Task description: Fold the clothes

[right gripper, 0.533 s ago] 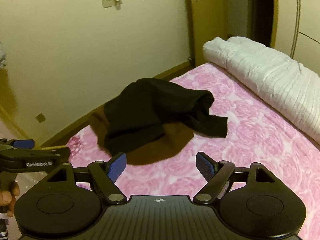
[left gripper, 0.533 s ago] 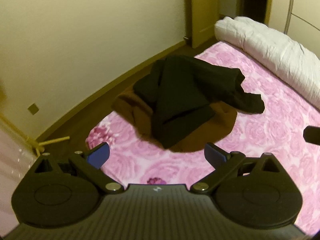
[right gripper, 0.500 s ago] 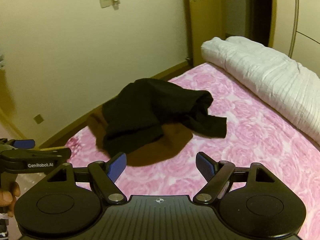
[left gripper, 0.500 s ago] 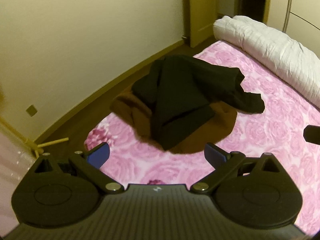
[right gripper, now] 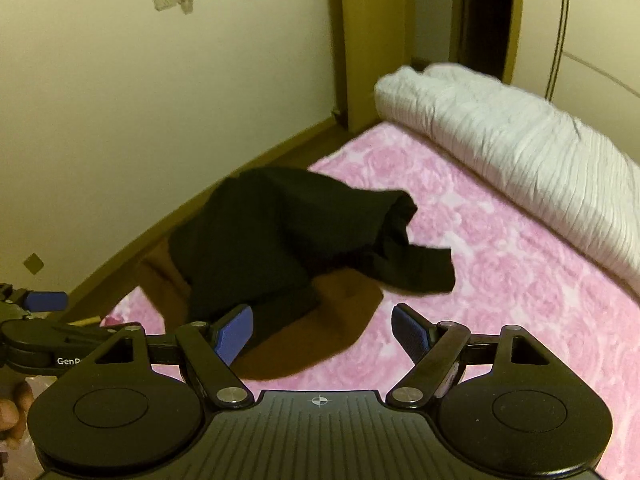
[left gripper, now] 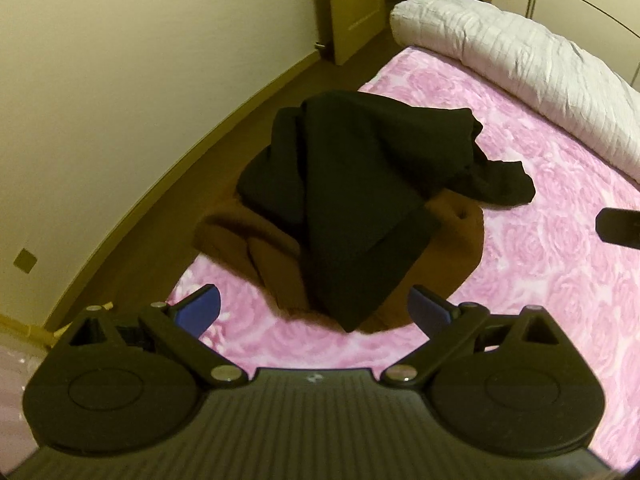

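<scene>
A crumpled black garment (left gripper: pixel 360 184) (right gripper: pixel 288 236) lies on top of a brown garment (left gripper: pixel 448 256) (right gripper: pixel 320 336) at the near left corner of the pink rose-patterned bed (left gripper: pixel 560 264) (right gripper: pixel 520 280). My left gripper (left gripper: pixel 316 308) is open just short of the pile, nothing between its blue pads. My right gripper (right gripper: pixel 324 330) is open too, hovering over the brown cloth's near edge. The left gripper's body (right gripper: pixel 36 336) shows at the left edge of the right wrist view, and a dark tip of the right gripper (left gripper: pixel 620 226) at the right edge of the left wrist view.
A rolled white quilt (left gripper: pixel 520 64) (right gripper: pixel 520 148) lies along the far side of the bed. A cream wall (left gripper: pixel 120 60) and a strip of wooden floor (left gripper: pixel 168 200) run close on the left. A door (right gripper: pixel 372 40) stands at the far corner.
Both grippers have come closer to the pile of clothes, which now looks larger and nearer in both views. Both stay open and the garments have not moved.
</scene>
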Motion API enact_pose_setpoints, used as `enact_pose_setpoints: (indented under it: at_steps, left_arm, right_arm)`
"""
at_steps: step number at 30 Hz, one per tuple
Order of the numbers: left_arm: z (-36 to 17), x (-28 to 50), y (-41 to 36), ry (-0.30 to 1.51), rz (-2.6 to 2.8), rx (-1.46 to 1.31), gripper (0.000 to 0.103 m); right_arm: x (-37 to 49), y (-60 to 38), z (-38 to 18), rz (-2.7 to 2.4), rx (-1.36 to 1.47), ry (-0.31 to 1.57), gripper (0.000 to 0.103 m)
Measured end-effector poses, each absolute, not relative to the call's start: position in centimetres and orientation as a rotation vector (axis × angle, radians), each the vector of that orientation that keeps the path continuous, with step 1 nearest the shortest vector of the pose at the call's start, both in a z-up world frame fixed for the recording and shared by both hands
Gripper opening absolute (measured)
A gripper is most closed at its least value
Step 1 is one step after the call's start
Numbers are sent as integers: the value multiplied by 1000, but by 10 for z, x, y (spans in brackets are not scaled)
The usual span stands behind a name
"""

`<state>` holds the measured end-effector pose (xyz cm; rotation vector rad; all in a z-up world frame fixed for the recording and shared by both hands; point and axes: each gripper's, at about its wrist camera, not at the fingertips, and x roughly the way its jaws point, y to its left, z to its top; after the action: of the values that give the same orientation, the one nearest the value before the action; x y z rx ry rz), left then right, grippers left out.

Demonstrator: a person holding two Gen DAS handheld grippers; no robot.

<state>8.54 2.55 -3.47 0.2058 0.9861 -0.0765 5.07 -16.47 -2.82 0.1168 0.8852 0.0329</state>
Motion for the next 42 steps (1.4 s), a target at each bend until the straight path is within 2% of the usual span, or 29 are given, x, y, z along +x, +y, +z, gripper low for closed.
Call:
enact_pose_setpoints:
  at_steps: [29,42]
  left_arm:
    - [-7,54,31,1001,-65,120,99]
    - [-14,36,26,998,-23,121,99]
  right_arm:
    - [21,-180,-28,49,115,960,80]
    - [16,-192,-39,86,113,979,80]
